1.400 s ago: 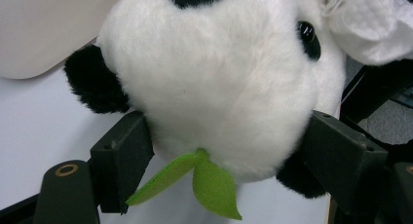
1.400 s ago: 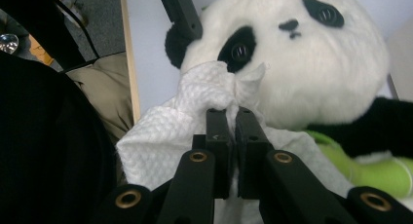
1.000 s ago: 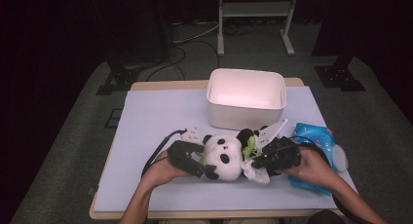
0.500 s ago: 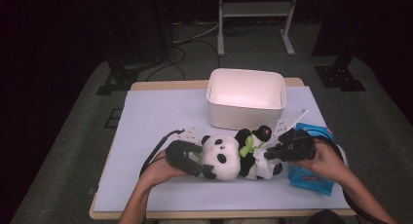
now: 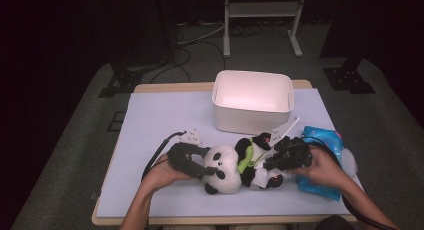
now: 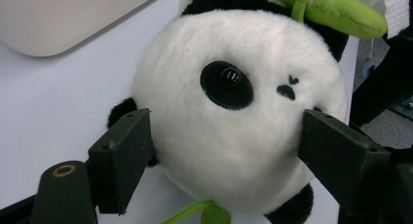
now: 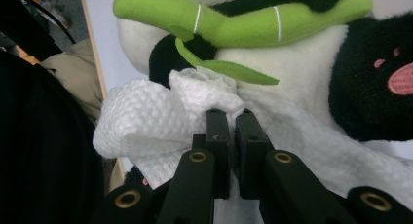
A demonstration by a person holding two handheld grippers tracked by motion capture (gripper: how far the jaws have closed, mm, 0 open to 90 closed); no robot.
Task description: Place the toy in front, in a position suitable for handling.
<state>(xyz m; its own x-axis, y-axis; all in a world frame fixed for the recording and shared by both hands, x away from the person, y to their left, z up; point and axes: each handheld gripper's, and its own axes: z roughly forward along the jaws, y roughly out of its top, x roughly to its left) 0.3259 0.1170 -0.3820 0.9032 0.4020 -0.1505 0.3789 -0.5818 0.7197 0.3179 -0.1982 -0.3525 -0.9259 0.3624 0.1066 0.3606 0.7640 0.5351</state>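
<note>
Panda plush [image 5: 235, 167] lies on its side near the front edge of the worktop [image 5: 160, 115], in front of the white bin [image 5: 252, 101]. Left gripper [image 6: 224, 151] is spread wide, both pads pressed against the sides of the panda's head. Right gripper [image 7: 233, 124] is closed tight, pinching a white paper towel [image 7: 141, 121] against the panda's body, just under its green bamboo stalk [image 7: 234, 17].

White bin [image 5: 252, 100]: far centre of the table [image 5: 160, 115]. Blue packet [image 5: 325, 140]: near right, at the table's edge. Metal stand [image 5: 260, 10]: on the floor beyond.
</note>
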